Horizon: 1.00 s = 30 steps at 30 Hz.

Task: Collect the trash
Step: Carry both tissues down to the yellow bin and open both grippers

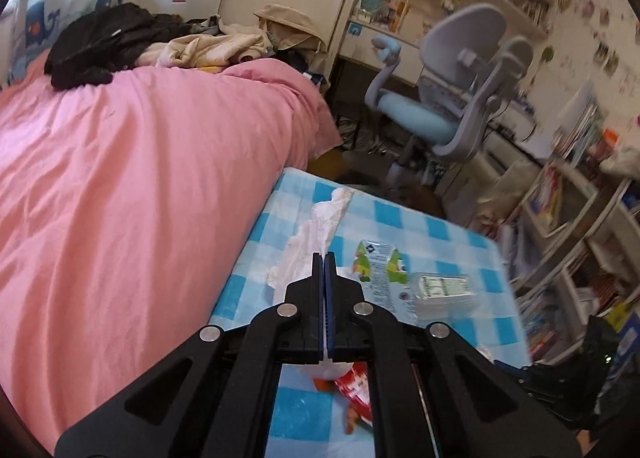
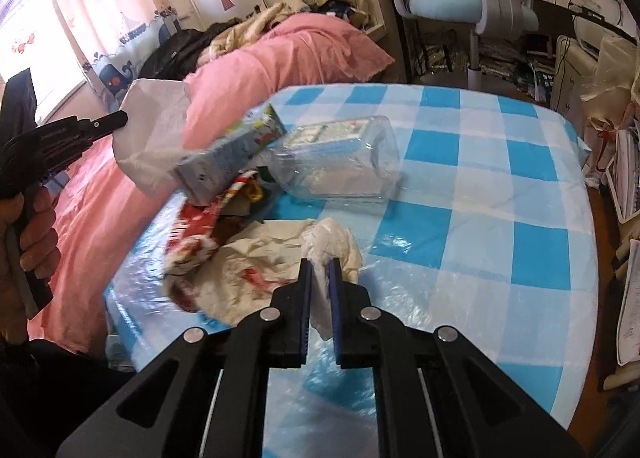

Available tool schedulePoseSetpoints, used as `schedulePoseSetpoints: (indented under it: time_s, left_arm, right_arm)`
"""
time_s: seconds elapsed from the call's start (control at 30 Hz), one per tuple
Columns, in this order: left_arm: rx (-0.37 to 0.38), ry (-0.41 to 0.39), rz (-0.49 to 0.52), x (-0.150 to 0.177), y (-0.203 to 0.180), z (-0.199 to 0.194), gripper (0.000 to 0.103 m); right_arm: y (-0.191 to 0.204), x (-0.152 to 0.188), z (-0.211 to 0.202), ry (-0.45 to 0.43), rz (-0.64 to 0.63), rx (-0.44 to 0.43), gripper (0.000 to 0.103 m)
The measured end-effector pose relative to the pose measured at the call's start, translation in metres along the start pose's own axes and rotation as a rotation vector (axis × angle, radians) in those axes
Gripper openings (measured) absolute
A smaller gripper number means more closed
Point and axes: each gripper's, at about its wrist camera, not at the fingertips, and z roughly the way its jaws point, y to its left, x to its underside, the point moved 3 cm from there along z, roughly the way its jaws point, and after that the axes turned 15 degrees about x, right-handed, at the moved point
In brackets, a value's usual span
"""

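My left gripper [image 1: 324, 256] is shut on a white bag [image 1: 316, 234] and holds it up over the left edge of the blue checked table [image 1: 440, 234]; the same bag [image 2: 154, 138] and gripper [image 2: 122, 119] show at the left of the right wrist view. My right gripper [image 2: 320, 262] is shut on a crumpled white tissue [image 2: 328, 246] just above the table [image 2: 480, 198]. On the table lie a juice carton [image 2: 228, 154], a clear plastic bottle [image 2: 340, 162], a red wrapper [image 2: 196, 230] and a cream plastic bag [image 2: 256, 262].
A bed with a pink cover [image 1: 140, 178] runs along the table's left side, clothes piled at its far end. A grey and blue desk chair [image 1: 452, 98] stands beyond the table. Shelves with books [image 1: 580, 218] line the right.
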Motion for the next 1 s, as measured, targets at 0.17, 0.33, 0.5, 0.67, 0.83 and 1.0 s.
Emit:
schedulePoseSetpoints:
  time_s: [0.17, 0.33, 0.5, 0.67, 0.83, 1.0]
  left_arm:
    - [0.040, 0.019, -0.016, 0.013, 0.004, -0.020, 0.001]
    - [0.083, 0.035, -0.002, 0.027, -0.002, -0.038, 0.001]
    - [0.113, 0.054, 0.029, 0.045, -0.013, -0.055, 0.001]
    - [0.124, 0.077, 0.063, 0.067, -0.024, -0.070, 0.001]
    - [0.153, 0.093, 0.075, 0.099, -0.035, -0.092, 0.001]
    - [0.197, 0.140, 0.073, 0.137, -0.050, -0.108, 0.001]
  right_arm:
    - [0.021, 0.004, -0.030, -0.057, 0.001, -0.079, 0.010]
    - [0.041, 0.009, -0.051, -0.089, 0.002, -0.160, 0.010]
    - [0.064, 0.022, -0.061, -0.077, -0.009, -0.253, 0.010]
    - [0.089, 0.056, -0.064, -0.015, -0.040, -0.318, 0.010]
    - [0.108, 0.094, -0.067, 0.068, -0.087, -0.366, 0.010]
    - [0.124, 0.121, -0.059, 0.148, -0.142, -0.379, 0.010]
